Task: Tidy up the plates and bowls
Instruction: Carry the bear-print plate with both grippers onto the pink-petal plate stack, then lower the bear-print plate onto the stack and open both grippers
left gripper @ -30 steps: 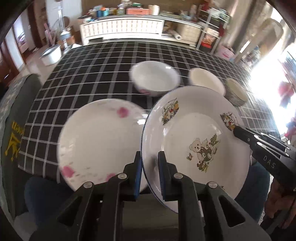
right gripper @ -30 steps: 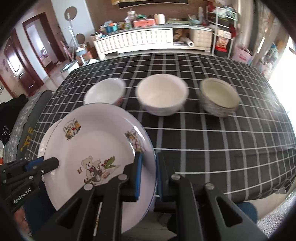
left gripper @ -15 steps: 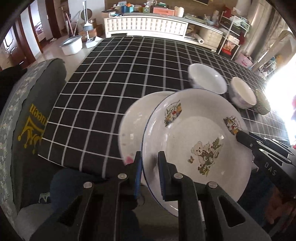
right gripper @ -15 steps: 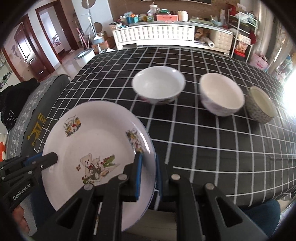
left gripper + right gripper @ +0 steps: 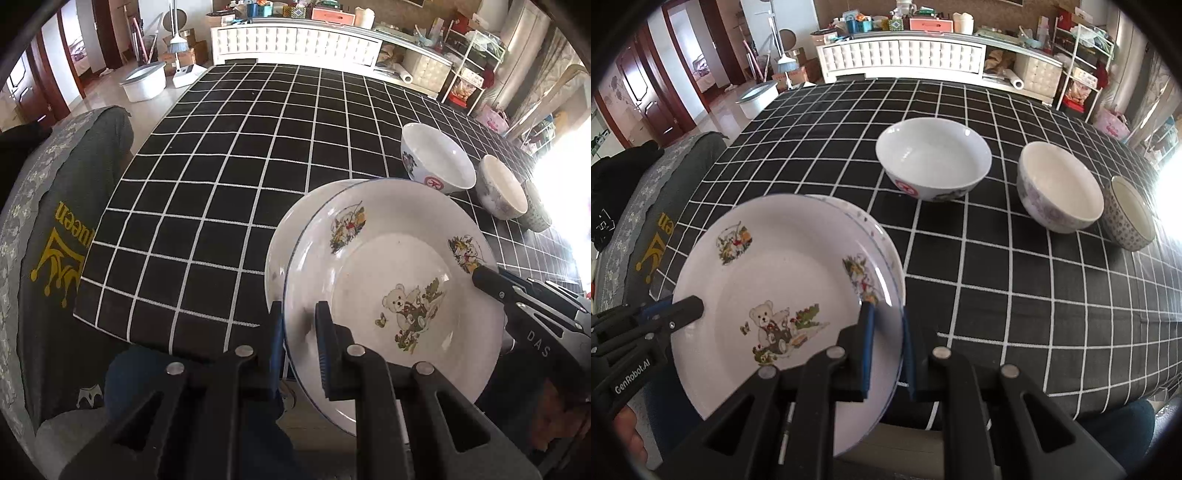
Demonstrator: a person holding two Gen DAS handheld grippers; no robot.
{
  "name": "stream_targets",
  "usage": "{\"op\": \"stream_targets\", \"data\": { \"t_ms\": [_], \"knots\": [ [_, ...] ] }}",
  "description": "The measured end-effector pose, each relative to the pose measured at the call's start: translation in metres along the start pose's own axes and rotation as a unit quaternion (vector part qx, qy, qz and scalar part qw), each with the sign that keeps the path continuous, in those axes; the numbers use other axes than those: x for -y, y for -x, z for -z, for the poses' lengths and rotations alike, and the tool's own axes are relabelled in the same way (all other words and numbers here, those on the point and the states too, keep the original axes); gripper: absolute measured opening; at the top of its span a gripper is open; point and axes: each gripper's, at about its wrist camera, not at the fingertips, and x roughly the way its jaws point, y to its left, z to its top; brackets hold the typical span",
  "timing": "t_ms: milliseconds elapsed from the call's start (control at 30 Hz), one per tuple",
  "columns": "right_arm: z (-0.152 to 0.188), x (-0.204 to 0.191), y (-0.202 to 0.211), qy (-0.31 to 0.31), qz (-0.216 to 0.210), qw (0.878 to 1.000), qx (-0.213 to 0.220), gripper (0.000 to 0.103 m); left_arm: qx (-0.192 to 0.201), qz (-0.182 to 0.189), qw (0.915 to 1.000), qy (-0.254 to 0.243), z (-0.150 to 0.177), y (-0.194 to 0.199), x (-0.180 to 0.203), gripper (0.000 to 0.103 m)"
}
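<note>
Carrying the bear plate (image 5: 391, 273) leftward, I now have it over the plain plate (image 5: 280, 236), which a second ago lay fully exposed to its left and now shows only as a sliver of rim, so stacking looks nearly done, just the lowering left. My left gripper (image 5: 299, 332) is clamped on the plate's left rim and my right gripper (image 5: 886, 332) pinches the opposite edge, plate held above the table's (image 5: 221, 155) near edge. Count, left to right: two plates, then three bowls: white bowl (image 5: 932, 162), speckled bowl (image 5: 1060, 188), small patterned bowl (image 5: 1132, 214).
</note>
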Motion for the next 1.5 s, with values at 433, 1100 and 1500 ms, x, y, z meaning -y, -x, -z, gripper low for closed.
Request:
{"op": "stream_targets", "data": {
  "t_ms": [433,1100,1500],
  "knots": [
    [-0.004,0.001,-0.016,-0.004,-0.003,1.000,-0.018,0.019,-0.005,-0.012,0.9998,-0.015,-0.012,-0.017,0.002,0.015],
    [-0.010,0.003,-0.030,0.004,0.001,0.999,-0.033,0.019,-0.015,-0.023,0.9992,-0.030,-0.026,-0.037,0.004,0.015],
    [-0.008,-0.004,-0.031,0.019,0.010,0.999,-0.032,0.021,-0.010,-0.004,0.9997,-0.023,-0.024,-0.036,0.000,0.021]
  ]
}}
